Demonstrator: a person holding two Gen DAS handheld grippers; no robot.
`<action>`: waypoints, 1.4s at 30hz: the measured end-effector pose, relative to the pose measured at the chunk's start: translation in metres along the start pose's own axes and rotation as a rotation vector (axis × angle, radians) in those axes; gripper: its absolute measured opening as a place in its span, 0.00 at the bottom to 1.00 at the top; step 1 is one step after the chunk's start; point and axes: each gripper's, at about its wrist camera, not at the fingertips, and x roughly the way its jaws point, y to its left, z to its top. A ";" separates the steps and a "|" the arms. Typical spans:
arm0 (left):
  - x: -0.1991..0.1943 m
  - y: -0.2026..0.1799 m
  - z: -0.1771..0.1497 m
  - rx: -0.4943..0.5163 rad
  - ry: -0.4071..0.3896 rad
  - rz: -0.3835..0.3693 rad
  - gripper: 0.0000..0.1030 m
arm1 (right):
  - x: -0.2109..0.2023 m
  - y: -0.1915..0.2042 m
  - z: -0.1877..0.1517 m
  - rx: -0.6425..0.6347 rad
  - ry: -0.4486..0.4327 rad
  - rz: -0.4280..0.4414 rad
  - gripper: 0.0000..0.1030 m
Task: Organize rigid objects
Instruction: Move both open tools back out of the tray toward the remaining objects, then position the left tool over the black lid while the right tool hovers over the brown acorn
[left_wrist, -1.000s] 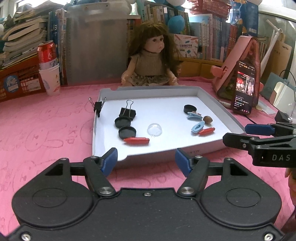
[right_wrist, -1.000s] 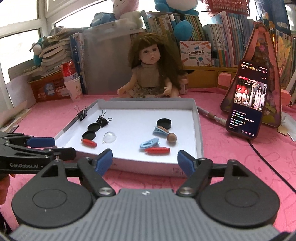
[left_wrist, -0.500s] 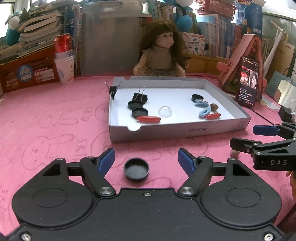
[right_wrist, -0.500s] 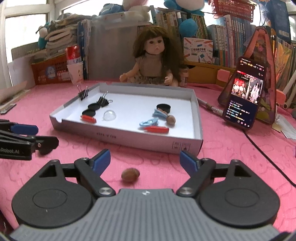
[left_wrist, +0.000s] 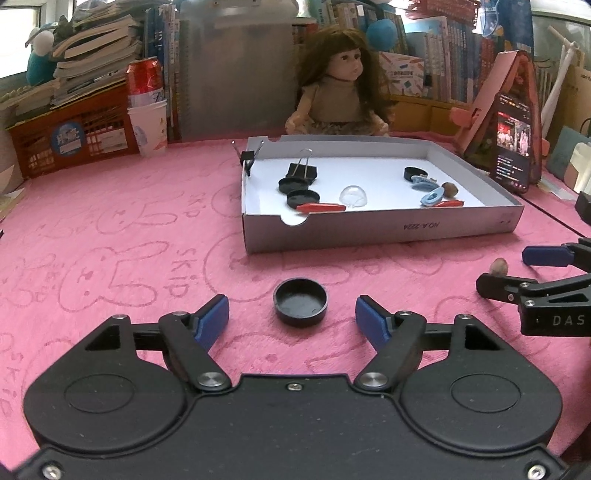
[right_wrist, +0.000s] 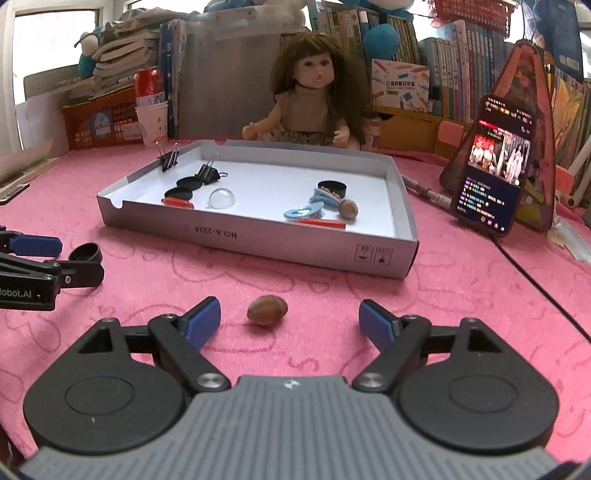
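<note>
Both grippers have dropped back from over the tray (left_wrist: 380, 236). Left view: the left gripper (left_wrist: 291, 319) stands open, a black cap (left_wrist: 300, 301) untouched between its fingers. Right view: the right gripper (right_wrist: 290, 319) gapes around a brown nut (right_wrist: 266, 310) on the pink cloth (right_wrist: 461, 295).

Light: daylight came from the window (right_wrist: 55, 48) behind my shelves, blown out white.
Table (left_wrist: 110, 229): evenly lit, with soft shadows.
Glare: the phone screen (right_wrist: 491, 173) glowed and the white tray floor (left_wrist: 376, 177) shone brightly.
Distortion: fisheye bending at the edges, dark corners.
Focus: my fingers (left_wrist: 212, 319) were sharp; far books soft.
</note>
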 end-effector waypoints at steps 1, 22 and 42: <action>0.000 0.000 -0.001 -0.001 -0.006 0.000 0.72 | 0.000 0.000 0.000 0.002 -0.002 0.001 0.87; 0.004 -0.001 -0.008 -0.008 -0.050 0.013 0.78 | 0.006 0.001 0.002 0.001 0.038 -0.014 1.00; 0.008 0.002 -0.006 -0.054 -0.023 0.074 0.95 | 0.006 0.001 0.003 0.009 0.048 -0.023 1.00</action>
